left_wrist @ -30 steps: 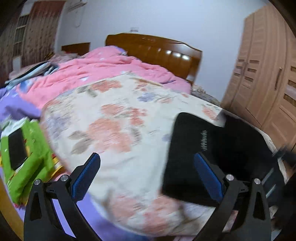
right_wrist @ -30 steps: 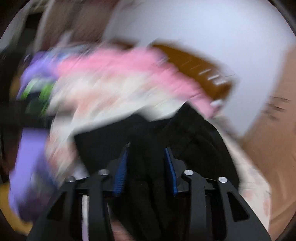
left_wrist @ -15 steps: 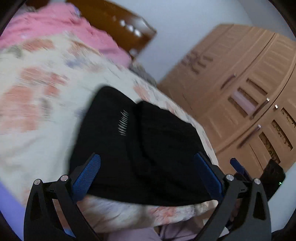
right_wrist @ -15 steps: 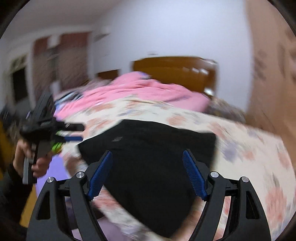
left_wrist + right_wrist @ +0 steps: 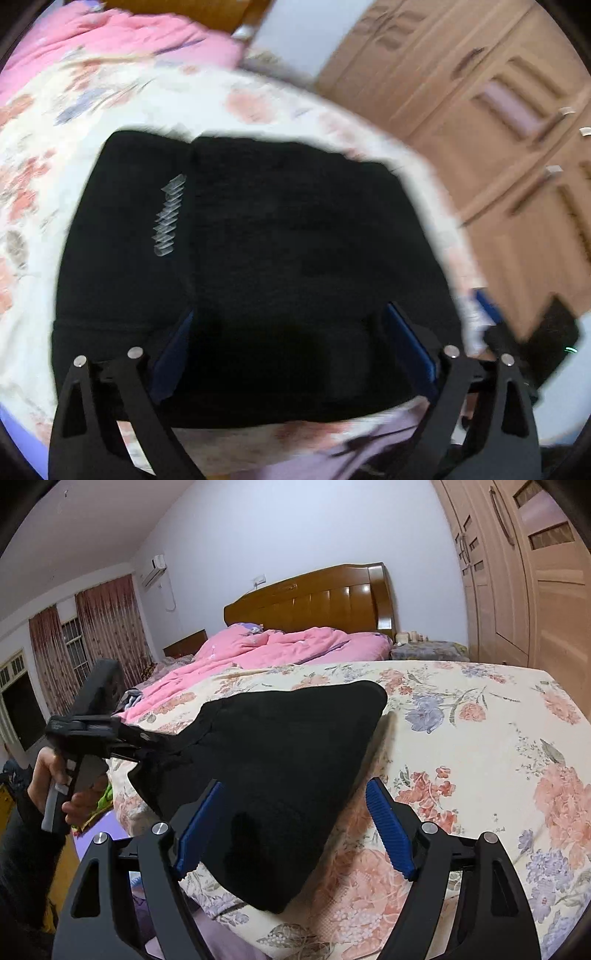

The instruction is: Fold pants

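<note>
Black pants (image 5: pixel 266 258), folded into a compact stack with a silver logo (image 5: pixel 168 218) on the left layer, lie on the floral bedspread (image 5: pixel 44 155) near the bed's front edge. My left gripper (image 5: pixel 291 343) is open, its blue pads either side of the stack's near edge. In the right wrist view the pants (image 5: pixel 280 760) lie the same way, and my right gripper (image 5: pixel 293 827) is open over their near corner. The left gripper (image 5: pixel 122 738) shows there at the pants' left edge, held by a hand.
A pink quilt (image 5: pixel 258 650) is bunched at the head of the bed before the wooden headboard (image 5: pixel 314 598). Wooden wardrobes (image 5: pixel 498 147) stand along the right. The bedspread (image 5: pixel 480 738) stretches right of the pants. Curtained windows (image 5: pixel 55 653) are at left.
My right gripper has let go of the pants and opened. My left gripper swung right and came down over the folded stack. The pants now rest folded on the bed.
</note>
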